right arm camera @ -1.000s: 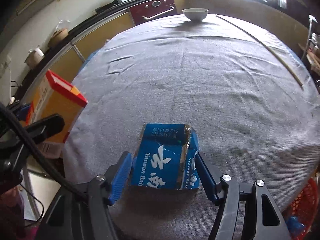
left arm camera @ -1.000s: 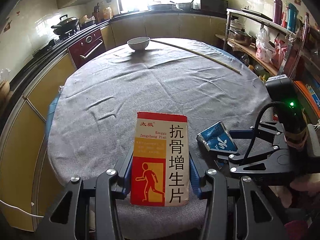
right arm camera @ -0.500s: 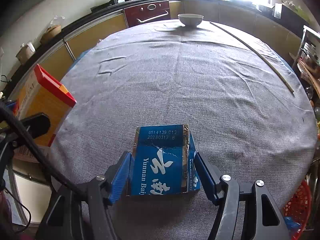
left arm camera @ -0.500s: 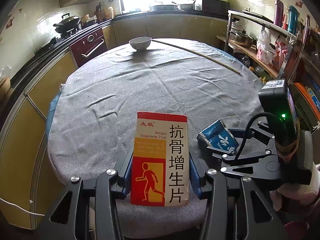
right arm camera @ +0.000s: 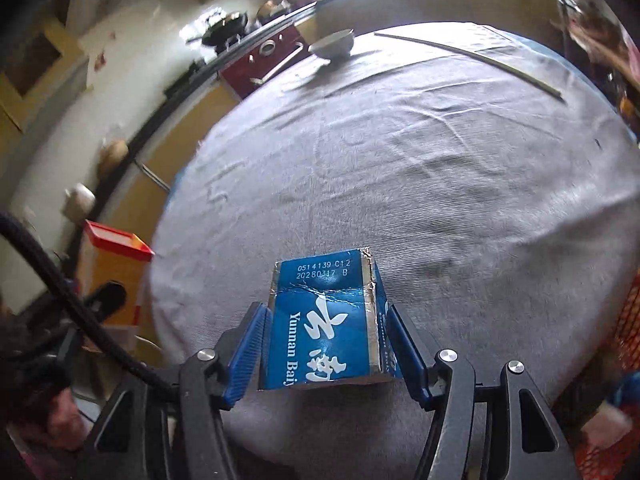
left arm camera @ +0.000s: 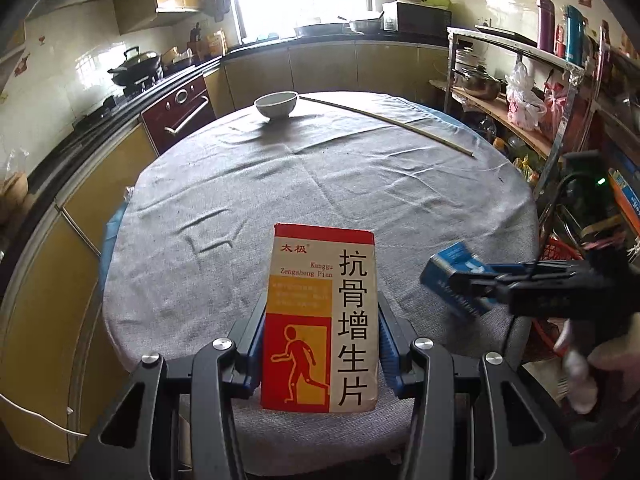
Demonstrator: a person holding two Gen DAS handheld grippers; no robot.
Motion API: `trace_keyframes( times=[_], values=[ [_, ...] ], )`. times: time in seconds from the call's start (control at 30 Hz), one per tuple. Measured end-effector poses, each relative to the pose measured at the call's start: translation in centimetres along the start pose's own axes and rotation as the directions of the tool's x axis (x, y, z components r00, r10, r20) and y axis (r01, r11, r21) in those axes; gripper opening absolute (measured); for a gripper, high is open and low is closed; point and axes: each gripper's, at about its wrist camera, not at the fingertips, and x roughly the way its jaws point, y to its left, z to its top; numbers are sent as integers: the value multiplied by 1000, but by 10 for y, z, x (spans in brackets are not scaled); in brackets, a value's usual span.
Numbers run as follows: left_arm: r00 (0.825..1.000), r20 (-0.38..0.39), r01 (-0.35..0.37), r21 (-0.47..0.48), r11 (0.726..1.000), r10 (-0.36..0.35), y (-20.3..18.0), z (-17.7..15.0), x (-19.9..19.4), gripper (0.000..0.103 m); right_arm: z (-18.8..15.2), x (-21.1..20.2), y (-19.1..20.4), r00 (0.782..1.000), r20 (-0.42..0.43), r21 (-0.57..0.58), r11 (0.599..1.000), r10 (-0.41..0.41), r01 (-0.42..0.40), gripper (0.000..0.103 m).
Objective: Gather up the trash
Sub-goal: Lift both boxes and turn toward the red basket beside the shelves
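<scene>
My left gripper (left arm camera: 320,314) is shut on an upright medicine box (left arm camera: 318,276), red, yellow and white with black characters, its blue pads pressing on both sides. The box's red top (right arm camera: 114,240) also shows at the left of the right wrist view. My right gripper (right arm camera: 326,322) has a crumpled blue carton (right arm camera: 320,312) between its pads, which touch both sides while the jaws are closing. In the left wrist view that right gripper (left arm camera: 476,284) sits at the right and holds the blue carton (left arm camera: 448,272) tilted over the table's near right edge.
A round table under a grey cloth (left arm camera: 320,176) fills the middle. A white bowl (left arm camera: 276,105) and a long thin stick (left arm camera: 388,122) lie at its far side. A red mesh basket (right arm camera: 628,320) stands low beside the table on the right, next to a cluttered shelf rack (left arm camera: 516,92).
The right gripper has swung to the right and rolled, tilting the blue carton, and its pads have squeezed in on it. The left gripper and medicine box have held still.
</scene>
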Motion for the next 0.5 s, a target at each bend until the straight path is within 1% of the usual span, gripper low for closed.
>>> trace_keyframes(
  times=[0.13,0.27,0.37,0.5],
  values=[
    [1000,10,-13,22,1000,13,-8,3,-4,49,-1,-31,-9,997,69,36,998,46,-49,65],
    [999,26,-25,49,998,24,-20,7,-10,49,-1,-64,-10,987,147,32,997,65,-71,65],
    [999,38,-31,73,997,29,-31,11,-15,49,-3,-86,-7,978,196,14,997,73,-78,65],
    [998,60,-41,105,994,35,-47,17,-22,49,-9,-109,-3,967,247,-17,998,68,-66,65]
  ],
)
